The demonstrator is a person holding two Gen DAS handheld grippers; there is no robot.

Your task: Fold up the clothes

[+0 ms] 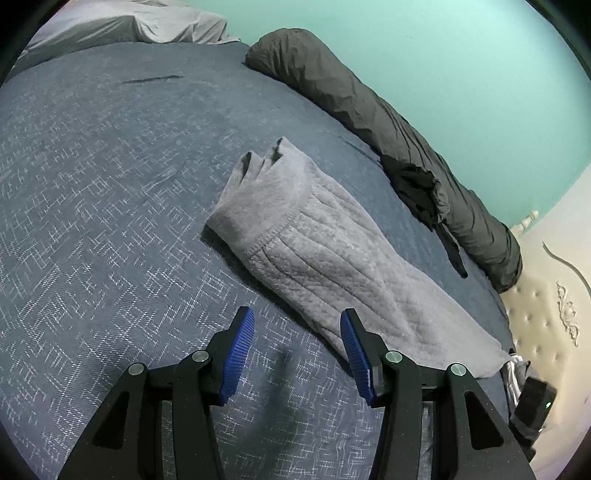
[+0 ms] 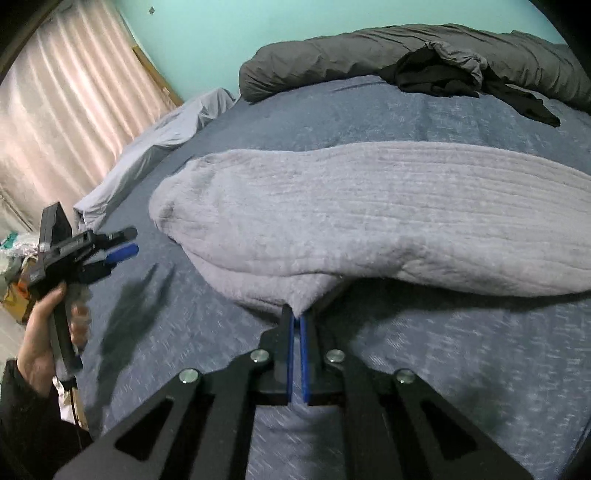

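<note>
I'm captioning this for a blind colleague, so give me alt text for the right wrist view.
The right tool pinches shut on the near edge of a long grey fleece ribbed garment lying across a blue woven bedspread. At left, a hand holds the open left tool above the bed; a rolled dark grey duvet and crumpled black clothing lie against the teal wall.

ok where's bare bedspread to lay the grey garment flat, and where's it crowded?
Widest bare bedspread lies between the grey garment and the pale sheet at the far edge, ahead of the open left gripper. A narrower strip sits below the right gripper, which pinches the garment's edge. Crowded along the wall: rolled dark duvet and black clothes.
</note>
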